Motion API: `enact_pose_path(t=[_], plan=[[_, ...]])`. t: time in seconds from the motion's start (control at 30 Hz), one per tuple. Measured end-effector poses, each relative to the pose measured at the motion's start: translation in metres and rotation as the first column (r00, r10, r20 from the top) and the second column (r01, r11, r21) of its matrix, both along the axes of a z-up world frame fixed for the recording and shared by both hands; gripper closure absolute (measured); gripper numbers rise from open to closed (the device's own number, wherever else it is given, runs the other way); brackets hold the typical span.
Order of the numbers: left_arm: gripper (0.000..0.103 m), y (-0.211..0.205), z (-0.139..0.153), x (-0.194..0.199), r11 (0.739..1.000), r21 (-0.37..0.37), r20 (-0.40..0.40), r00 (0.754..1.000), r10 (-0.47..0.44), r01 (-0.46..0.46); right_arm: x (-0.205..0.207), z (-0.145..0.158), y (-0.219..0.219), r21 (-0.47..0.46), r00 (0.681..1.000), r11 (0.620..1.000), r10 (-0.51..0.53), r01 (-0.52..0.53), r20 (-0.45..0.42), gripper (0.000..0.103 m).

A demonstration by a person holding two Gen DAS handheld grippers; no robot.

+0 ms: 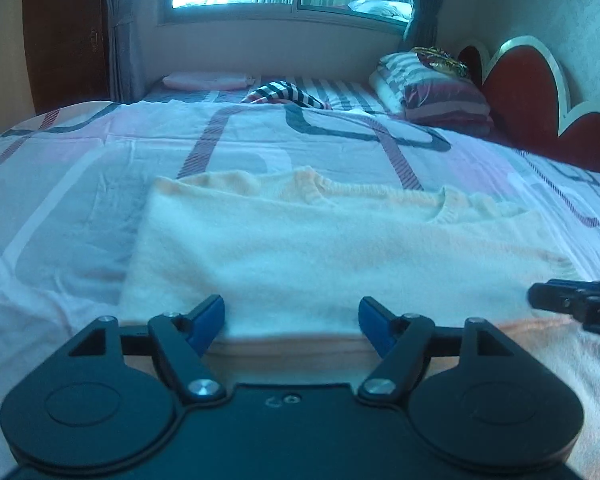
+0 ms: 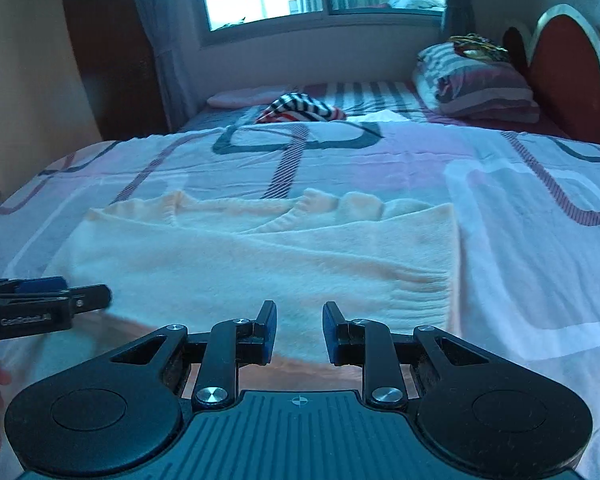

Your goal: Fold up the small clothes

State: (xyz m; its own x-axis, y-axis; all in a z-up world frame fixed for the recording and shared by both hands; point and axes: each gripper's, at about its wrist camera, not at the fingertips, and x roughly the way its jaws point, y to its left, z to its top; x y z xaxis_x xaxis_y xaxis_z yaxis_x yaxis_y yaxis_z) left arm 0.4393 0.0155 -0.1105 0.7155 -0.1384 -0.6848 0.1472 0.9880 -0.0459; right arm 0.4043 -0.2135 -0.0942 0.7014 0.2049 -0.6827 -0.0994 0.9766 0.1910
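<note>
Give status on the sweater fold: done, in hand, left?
Done: the cream sweater lies flat on the bedsheet, sides apparently folded in to a rectangle. In hand: nothing; the left tool and right tool sit open at its near hem. Left: probably folding hem toward collar.

Sweater (image 1: 340, 248) near hem behind left claw (image 1: 292, 320)

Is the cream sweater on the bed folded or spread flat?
Partly folded: the sweater shows layers overlapping near its collar, with straight side edges.

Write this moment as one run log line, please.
left gripper: open | right gripper: open | sweater: folded on bed, ungrasped
</note>
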Motion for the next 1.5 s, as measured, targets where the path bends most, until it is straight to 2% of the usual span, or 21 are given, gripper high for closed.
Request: enact_pose_path(t=[0.07, 0.2, 0.27, 0.33, 0.43, 0.53, 0.67, 0.8, 0.9, 1.0, 1.03, 1.07, 1.1, 1.13, 1.2, 1.3, 1.5], plan=[[0.03, -0.005, -0.001, -0.003, 0.999, 0.03, 0.005, 1.0, 0.009, -0.009, -0.002, -0.007, -0.003, -0.014, 1.0, 1.0, -0.021, 0.021, -0.017, 0.078], [0.028, 0.013, -0.003, -0.004, 0.999, 0.024, -0.008, 0.999, 0.047, -0.047, -0.013, -0.007, -0.036, -0.003, 0.997, 0.997, -0.081, 0.08, -0.021, 0.078], [0.027, 0.024, -0.005, -0.008, 0.998, 0.024, -0.01, 0.998, 0.059, -0.059, -0.017, -0.008, -0.049, 0.027, 0.997, 0.997, -0.076, 0.077, -0.024, 0.078], [0.018, 0.028, -0.008, -0.011, 0.996, 0.039, -0.029, 0.996, 0.082, -0.08, -0.017, -0.008, -0.048, 0.01, 0.999, 0.999, -0.052, 0.053, -0.015, 0.078], [0.018, 0.031, -0.01, -0.016, 0.994, 0.049, -0.029, 0.995, 0.098, -0.096, -0.013, -0.009, -0.044, -0.013, 0.999, 0.999, -0.044, 0.043, -0.011, 0.078], [0.021, 0.026, -0.003, -0.023, 0.991, 0.097, -0.036, 0.994, 0.101, -0.097, -0.017, -0.001, -0.05, 0.017, 0.998, 0.999, -0.049, 0.05, -0.026, 0.078], [0.021, 0.038, 0.003, -0.047, 0.992, 0.074, -0.052, 0.993, 0.109, -0.105, -0.046, 0.011, -0.068, 0.076, 0.999, 0.997, -0.027, 0.029, -0.028, 0.078], [0.024, 0.053, 0.002, -0.087, 0.993, 0.079, -0.07, 0.993, 0.095, -0.09, -0.096, 0.015, -0.081, 0.101, 0.999, 0.995, -0.013, 0.018, -0.043, 0.078], [0.031, 0.071, 0.001, -0.126, 0.995, 0.048, -0.079, 0.993, 0.091, -0.088, -0.14, 0.014, -0.079, 0.064, 0.997, 0.998, -0.005, 0.011, -0.079, 0.078], [0.033, 0.089, 0.003, -0.169, 0.996, 0.029, -0.077, 0.993, 0.089, -0.087, -0.179, 0.012, -0.075, 0.052, 0.994, 0.999, -0.007, 0.013, -0.11, 0.076], [0.035, 0.096, 0.005, -0.183, 0.996, 0.018, -0.076, 0.993, 0.088, -0.087, -0.193, 0.012, -0.072, 0.05, 0.993, 0.999, -0.016, 0.022, -0.118, 0.071], [0.036, 0.104, 0.006, -0.198, 0.996, 0.0, -0.078, 0.993, 0.087, -0.087, -0.208, 0.012, -0.07, 0.043, 0.992, 0.998, -0.042, 0.047, -0.115, 0.051], [0.039, 0.11, 0.007, -0.211, 0.996, -0.025, -0.084, 0.993, 0.081, -0.083, -0.219, 0.013, -0.069, 0.037, 0.992, 0.997, -0.067, 0.072, -0.11, 0.038], [0.042, 0.117, 0.008, -0.225, 0.996, -0.047, -0.092, 0.993, 0.077, -0.081, -0.232, 0.014, -0.068, 0.048, 0.99, 0.995, -0.082, 0.088, -0.114, 0.038], [0.045, 0.128, 0.011, -0.248, 0.994, -0.075, -0.102, 0.993, 0.065, -0.073, -0.257, 0.016, -0.072, 0.135, 0.987, 0.985, -0.088, 0.105, -0.131, 0.038], [0.046, 0.141, 0.011, -0.279, 0.991, -0.127, -0.117, 0.993, 0.033, -0.048, -0.285, 0.015, -0.072, 0.206, 0.982, 0.97, -0.1, 0.132, -0.159, 0.038], [0.048, 0.16, 0.01, -0.311, 0.964, -0.263, -0.153, 0.988, -0.005, -0.035, -0.332, 0.013, -0.074, 0.322, 0.975, 0.931, -0.116, 0.173, -0.187, 0.04]])
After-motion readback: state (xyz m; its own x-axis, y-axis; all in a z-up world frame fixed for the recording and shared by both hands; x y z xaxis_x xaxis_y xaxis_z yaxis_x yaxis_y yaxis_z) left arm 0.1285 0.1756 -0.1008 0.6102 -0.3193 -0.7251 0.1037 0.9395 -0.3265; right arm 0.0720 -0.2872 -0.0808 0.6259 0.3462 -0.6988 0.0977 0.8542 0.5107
